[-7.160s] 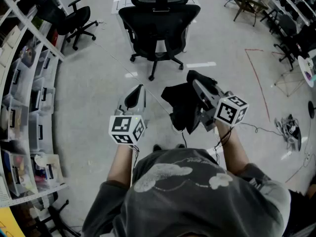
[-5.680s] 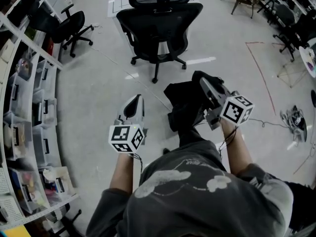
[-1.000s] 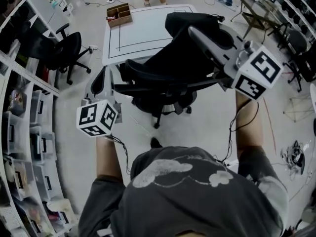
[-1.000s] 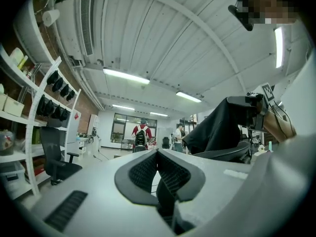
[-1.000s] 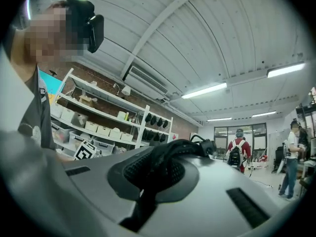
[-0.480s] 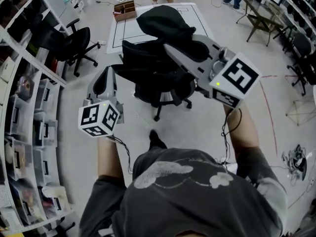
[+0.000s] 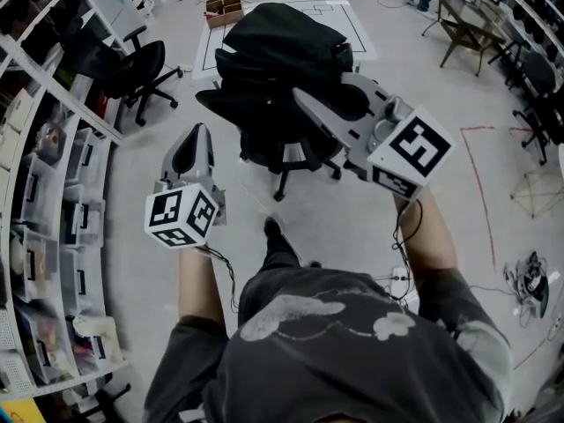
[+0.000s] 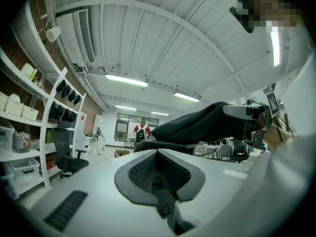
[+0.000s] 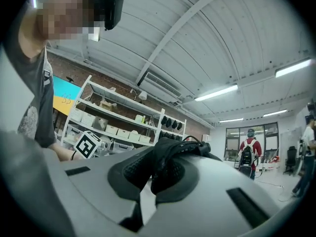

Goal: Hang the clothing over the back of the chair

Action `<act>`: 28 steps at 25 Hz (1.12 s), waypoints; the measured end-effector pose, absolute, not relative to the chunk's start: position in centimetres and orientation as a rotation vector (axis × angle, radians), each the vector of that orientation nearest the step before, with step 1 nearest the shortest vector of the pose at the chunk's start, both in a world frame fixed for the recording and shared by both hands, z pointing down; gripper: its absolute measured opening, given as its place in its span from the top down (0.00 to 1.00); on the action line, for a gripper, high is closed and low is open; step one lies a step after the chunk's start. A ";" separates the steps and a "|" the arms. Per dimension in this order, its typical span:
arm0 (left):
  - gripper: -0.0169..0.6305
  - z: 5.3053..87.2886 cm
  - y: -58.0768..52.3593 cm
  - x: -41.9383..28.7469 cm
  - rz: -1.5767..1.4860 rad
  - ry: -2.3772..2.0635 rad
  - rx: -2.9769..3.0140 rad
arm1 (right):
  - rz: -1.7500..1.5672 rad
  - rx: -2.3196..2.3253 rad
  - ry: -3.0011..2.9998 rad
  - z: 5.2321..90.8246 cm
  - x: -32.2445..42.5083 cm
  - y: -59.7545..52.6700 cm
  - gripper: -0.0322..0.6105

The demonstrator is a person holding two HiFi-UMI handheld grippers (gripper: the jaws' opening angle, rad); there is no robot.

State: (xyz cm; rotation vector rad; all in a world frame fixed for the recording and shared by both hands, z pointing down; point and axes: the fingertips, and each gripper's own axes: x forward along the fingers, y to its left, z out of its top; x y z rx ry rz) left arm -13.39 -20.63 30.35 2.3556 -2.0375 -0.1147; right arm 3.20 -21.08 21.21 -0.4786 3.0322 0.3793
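Black clothing (image 7: 273, 38) lies bunched over the top of the black office chair (image 7: 286, 144), hiding its back. My right gripper (image 7: 306, 101) reaches into the clothing from the right and is shut on a fold of it; in the right gripper view dark cloth (image 9: 170, 154) fills the space between its jaws. My left gripper (image 7: 196, 137) hangs to the left of the chair, apart from it, shut with nothing in it. From the left gripper view, the clothing (image 8: 197, 125) sits on the chair's top edge beyond my closed left gripper (image 8: 158, 174).
A white table (image 7: 352, 25) with black lines stands right behind the chair. A second black chair (image 7: 132, 64) and shelves with bins (image 7: 44, 236) line the left. A cardboard box (image 7: 225, 7) sits far back. A person with a backpack (image 9: 249, 152) stands in the distance.
Both grippers moved forward to the chair. The clothing, held high above the chair a second ago, has come down onto the top of the chair's back.
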 end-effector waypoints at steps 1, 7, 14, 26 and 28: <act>0.97 30.5 -19.9 -13.3 -0.111 -2.037 2.351 | 0.374 -0.480 3.033 21.4 3.3 -20.6 0.95; 0.97 31.3 -17.4 -13.6 -0.073 -2.026 2.343 | 0.363 -0.485 3.052 23.3 2.8 -18.2 0.95; 0.97 32.7 -16.9 -13.4 -0.051 -1.960 2.362 | 0.277 -0.546 3.090 27.2 2.5 -17.1 0.95; 0.97 34.8 -12.7 -13.2 -0.035 -1.775 2.419 | 0.176 -0.744 3.078 29.2 0.9 -13.5 0.95; 0.97 35.1 -11.6 -13.2 -0.023 -1.760 2.427 | 0.156 -0.767 3.069 29.3 1.1 -12.7 0.95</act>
